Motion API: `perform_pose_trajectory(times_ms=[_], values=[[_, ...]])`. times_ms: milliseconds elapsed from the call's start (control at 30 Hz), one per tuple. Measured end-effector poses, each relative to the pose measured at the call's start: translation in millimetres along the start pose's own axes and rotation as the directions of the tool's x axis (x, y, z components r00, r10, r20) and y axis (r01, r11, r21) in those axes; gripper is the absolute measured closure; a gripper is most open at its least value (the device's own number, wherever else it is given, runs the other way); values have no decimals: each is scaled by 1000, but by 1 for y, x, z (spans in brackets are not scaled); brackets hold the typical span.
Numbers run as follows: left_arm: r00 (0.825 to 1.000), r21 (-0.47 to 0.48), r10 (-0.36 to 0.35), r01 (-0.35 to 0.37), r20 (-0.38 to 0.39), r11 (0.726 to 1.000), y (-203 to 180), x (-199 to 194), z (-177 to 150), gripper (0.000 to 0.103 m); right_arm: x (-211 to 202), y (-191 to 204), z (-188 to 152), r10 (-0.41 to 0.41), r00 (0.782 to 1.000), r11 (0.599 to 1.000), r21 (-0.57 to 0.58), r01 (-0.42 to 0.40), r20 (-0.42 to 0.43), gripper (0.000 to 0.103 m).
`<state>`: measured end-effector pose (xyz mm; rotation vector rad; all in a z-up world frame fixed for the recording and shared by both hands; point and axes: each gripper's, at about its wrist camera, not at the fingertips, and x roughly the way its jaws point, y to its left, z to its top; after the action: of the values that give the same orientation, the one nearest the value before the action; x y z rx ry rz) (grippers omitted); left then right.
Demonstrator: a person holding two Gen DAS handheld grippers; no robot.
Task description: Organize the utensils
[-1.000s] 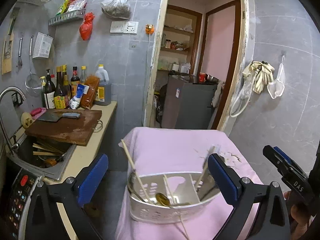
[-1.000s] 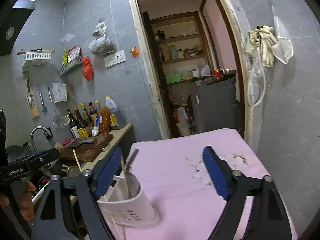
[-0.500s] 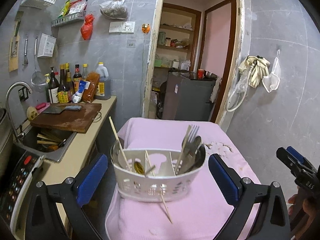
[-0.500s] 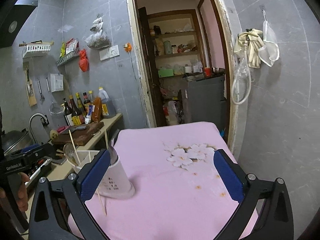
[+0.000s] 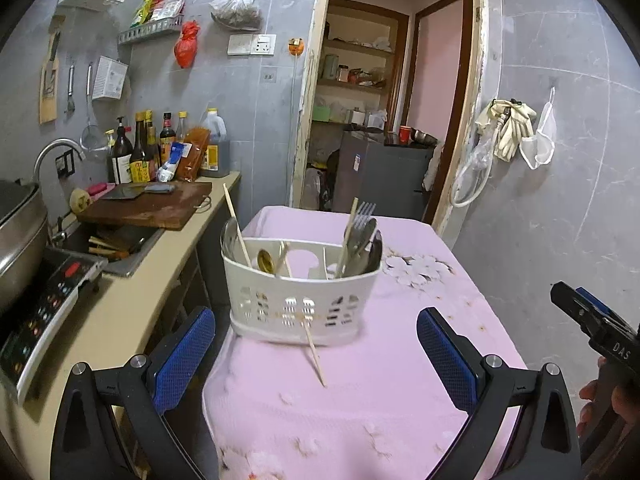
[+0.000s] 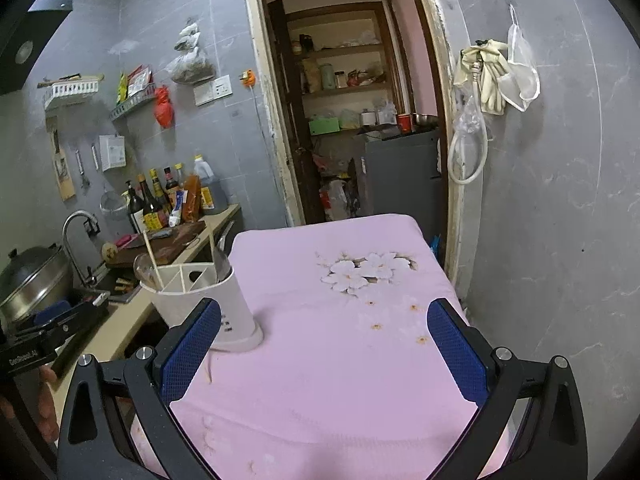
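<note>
A white plastic utensil caddy (image 5: 300, 304) stands upright on the pink cloth-covered table (image 5: 380, 380), near its left edge. It holds a fork (image 5: 362, 220), spoons (image 5: 265, 260) and a chopstick (image 5: 237, 224) in separate compartments. One loose chopstick (image 5: 315, 354) lies on the cloth in front of the caddy. My left gripper (image 5: 316, 354) is open and empty, a little short of the caddy. My right gripper (image 6: 326, 354) is open and empty over the table's middle; the caddy (image 6: 208, 300) is at its left.
A counter (image 5: 132, 300) runs along the table's left with a sink, a wooden cutting board (image 5: 148, 204), sauce bottles and an induction cooker (image 5: 44, 308). A doorway (image 5: 384, 120) lies beyond the table. A tiled wall (image 5: 560, 200) with hanging gloves is at the right.
Both grippers have drawn back and up from the caddy. The caddy, which was tilted toward the left camera a second ago, now stands upright on the cloth.
</note>
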<state>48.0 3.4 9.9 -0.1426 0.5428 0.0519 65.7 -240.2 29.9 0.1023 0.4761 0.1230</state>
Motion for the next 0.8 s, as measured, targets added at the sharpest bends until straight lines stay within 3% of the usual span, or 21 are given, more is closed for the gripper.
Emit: perform_pose_trajectory(times_ms=[800], values=[[998,16,50,-51,49,999,-15,-38,-20,1,-35,-2,-12,24,1000,999,-37,-25,-7,2]])
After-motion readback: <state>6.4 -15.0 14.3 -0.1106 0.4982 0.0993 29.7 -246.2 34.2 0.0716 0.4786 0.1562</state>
